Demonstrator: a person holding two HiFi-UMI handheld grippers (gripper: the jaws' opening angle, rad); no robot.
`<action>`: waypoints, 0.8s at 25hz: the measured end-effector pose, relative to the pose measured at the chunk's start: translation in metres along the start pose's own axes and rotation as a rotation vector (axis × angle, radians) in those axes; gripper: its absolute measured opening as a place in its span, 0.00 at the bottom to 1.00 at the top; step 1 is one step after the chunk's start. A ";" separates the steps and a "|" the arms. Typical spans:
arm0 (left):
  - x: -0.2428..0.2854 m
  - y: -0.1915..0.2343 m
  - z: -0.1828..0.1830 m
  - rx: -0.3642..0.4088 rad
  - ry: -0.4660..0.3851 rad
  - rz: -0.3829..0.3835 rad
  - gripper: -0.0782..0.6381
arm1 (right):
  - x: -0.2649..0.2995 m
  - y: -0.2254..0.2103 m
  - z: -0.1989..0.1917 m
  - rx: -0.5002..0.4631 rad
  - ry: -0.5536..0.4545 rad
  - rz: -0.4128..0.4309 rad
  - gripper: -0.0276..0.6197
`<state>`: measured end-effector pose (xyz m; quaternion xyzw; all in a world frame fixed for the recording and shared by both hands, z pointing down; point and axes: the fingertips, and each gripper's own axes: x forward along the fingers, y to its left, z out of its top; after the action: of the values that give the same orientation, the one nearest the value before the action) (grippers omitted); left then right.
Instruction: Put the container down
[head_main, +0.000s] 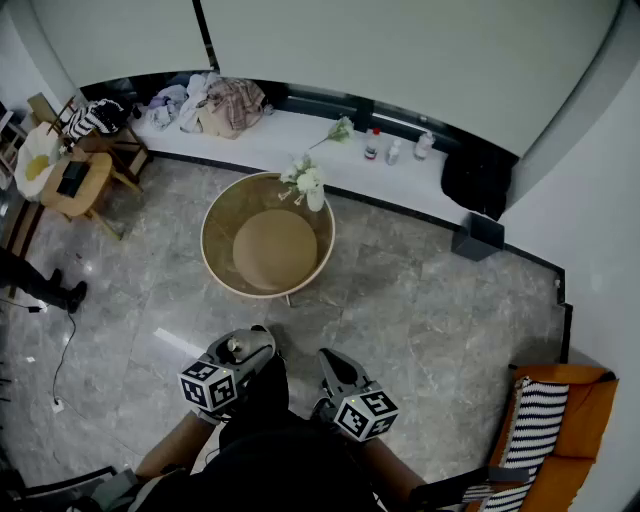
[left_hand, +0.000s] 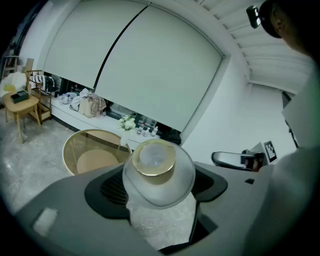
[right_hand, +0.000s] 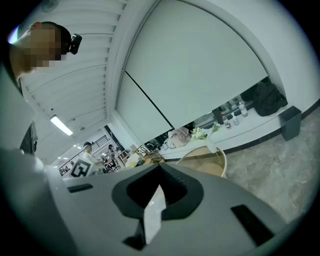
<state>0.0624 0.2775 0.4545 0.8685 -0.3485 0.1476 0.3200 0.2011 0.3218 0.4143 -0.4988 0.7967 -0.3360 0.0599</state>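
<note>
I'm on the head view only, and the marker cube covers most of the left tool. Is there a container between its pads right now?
Observer: Yes. The left gripper view shows the left tool closed on a frosted container, gripped from both sides.
Operator: Is the container capped?
Observer: A gold ring rims its top around a pale centre. I cannot tell whether that centre is a lid or an opening.
Operator: And the right tool?
Observer: In the right gripper view the right tool has its tips together, with nothing between them.
</note>
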 end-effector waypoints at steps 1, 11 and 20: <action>-0.014 -0.023 -0.006 -0.008 -0.003 -0.011 0.60 | -0.013 0.009 -0.001 0.002 0.000 0.007 0.05; -0.094 -0.109 -0.019 -0.012 -0.066 -0.056 0.60 | -0.065 0.070 -0.007 0.012 -0.010 0.056 0.05; -0.129 -0.077 -0.030 -0.070 -0.101 -0.032 0.60 | -0.042 0.107 -0.030 -0.008 0.034 0.057 0.05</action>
<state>0.0229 0.4062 0.3804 0.8686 -0.3553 0.0859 0.3346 0.1285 0.4009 0.3635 -0.4705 0.8127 -0.3394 0.0540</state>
